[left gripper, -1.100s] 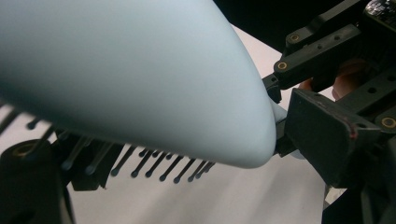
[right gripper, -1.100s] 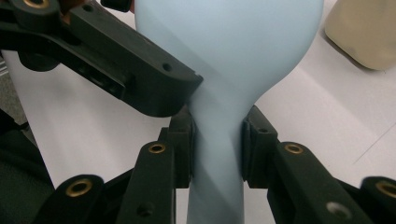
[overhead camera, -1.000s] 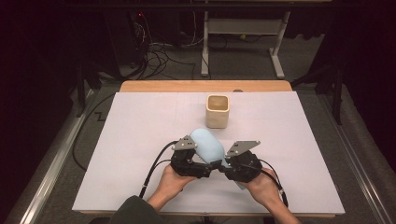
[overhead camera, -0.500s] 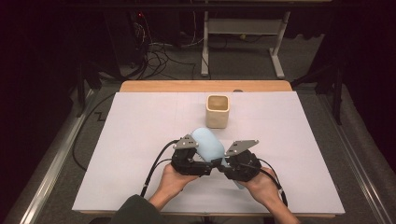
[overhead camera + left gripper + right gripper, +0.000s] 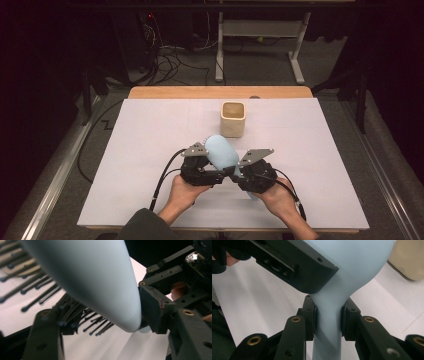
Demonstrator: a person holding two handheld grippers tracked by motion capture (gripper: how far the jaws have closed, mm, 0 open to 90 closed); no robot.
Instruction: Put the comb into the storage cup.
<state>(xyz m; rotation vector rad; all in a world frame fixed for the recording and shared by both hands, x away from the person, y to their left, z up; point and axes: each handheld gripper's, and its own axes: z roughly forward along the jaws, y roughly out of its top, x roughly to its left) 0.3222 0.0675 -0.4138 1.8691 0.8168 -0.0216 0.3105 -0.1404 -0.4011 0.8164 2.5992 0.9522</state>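
Your left gripper sits near the desk's front edge, jaws just closing around the head of the pale blue hairbrush, bristle side toward one jaw; whether both pads press yet, you cannot tell. Brush's long axis runs from head, up and left, down to handle at right. Your right gripper pinches that handle. Beige square cup stands just beyond, toward the back edge
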